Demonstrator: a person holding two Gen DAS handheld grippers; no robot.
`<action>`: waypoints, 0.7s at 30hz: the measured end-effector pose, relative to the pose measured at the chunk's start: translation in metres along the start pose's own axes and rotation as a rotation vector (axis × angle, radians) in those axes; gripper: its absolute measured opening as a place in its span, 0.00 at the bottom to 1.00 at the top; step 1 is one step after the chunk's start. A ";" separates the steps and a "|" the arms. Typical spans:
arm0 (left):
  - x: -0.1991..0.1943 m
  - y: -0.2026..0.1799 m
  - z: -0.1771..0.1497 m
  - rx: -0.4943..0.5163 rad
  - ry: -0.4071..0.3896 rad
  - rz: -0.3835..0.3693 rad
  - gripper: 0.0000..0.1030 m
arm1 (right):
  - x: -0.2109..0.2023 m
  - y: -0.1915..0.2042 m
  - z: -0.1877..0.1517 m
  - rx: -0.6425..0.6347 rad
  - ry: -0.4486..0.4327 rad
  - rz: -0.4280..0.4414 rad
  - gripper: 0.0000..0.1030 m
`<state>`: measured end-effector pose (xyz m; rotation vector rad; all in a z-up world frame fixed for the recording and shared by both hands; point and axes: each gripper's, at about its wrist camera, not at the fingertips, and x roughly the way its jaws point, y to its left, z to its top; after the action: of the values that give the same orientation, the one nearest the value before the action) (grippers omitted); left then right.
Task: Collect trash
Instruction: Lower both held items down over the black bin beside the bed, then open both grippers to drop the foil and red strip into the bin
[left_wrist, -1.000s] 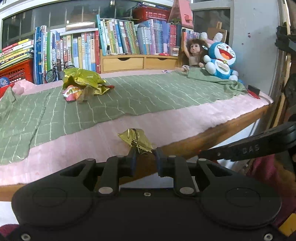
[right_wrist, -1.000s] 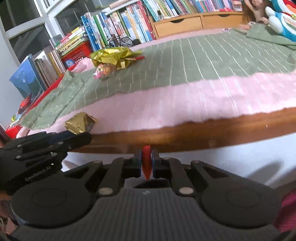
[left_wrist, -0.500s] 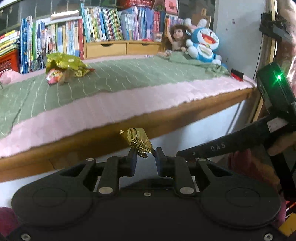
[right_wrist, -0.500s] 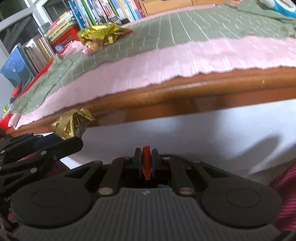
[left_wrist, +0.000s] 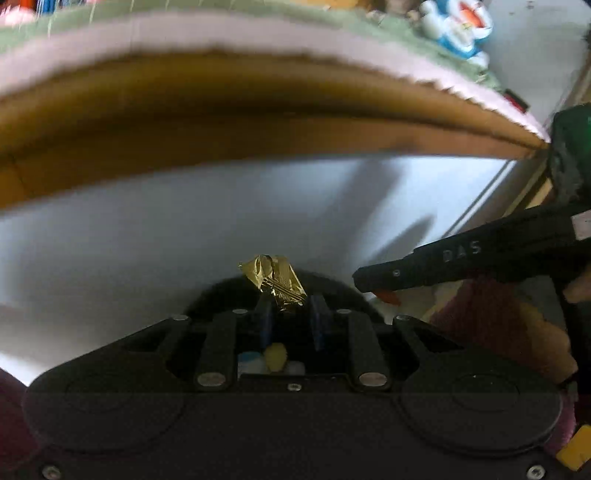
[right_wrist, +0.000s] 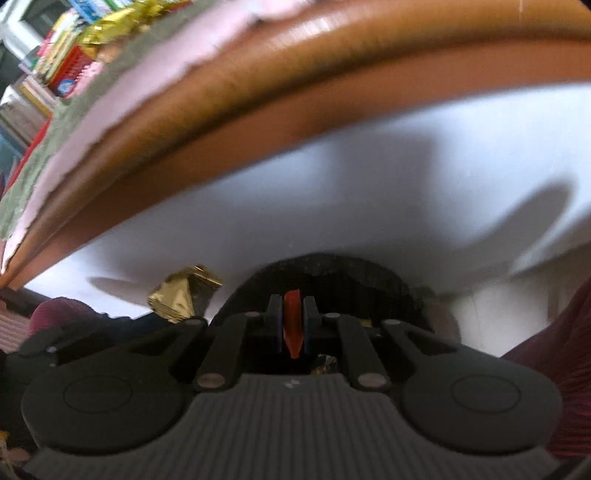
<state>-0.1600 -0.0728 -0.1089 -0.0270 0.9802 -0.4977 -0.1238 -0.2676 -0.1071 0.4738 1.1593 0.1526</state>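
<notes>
My left gripper (left_wrist: 290, 308) is shut on a crumpled gold wrapper (left_wrist: 275, 282), which sticks up from its fingertips. Just behind and below them curves the dark rim of a black bin (left_wrist: 218, 291), with a yellow and some pale scraps (left_wrist: 275, 361) lying inside. My right gripper (right_wrist: 291, 308) is shut on a thin red scrap (right_wrist: 291, 325), held over the same bin rim (right_wrist: 369, 269). In the right wrist view the gold wrapper (right_wrist: 181, 295) shows at the left. In the left wrist view the right gripper's finger (left_wrist: 461, 258) reaches in from the right.
The wooden table edge (left_wrist: 258, 122) with pink and green cloth arches overhead, and a white panel (left_wrist: 184, 229) fills the space beneath it. More gold wrappers (right_wrist: 125, 18) lie on the tabletop. A blue plush toy (left_wrist: 458, 26) sits far right. Maroon clothing (right_wrist: 554, 332) is close at the right.
Both grippers have sunk from tabletop height to below the table edge and tipped downward. The black bin has come into view under them. Each still holds its scrap.
</notes>
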 end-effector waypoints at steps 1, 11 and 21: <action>0.006 0.002 -0.001 -0.008 0.010 -0.004 0.19 | 0.004 -0.002 0.000 0.007 0.008 -0.001 0.13; 0.052 0.020 -0.006 -0.077 0.106 0.007 0.22 | 0.040 -0.014 -0.001 0.071 0.058 -0.047 0.19; 0.057 0.012 -0.004 -0.077 0.114 0.022 0.48 | 0.039 -0.016 0.001 0.075 0.032 -0.062 0.50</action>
<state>-0.1325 -0.0848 -0.1594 -0.0579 1.1104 -0.4449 -0.1090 -0.2681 -0.1467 0.5024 1.2129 0.0635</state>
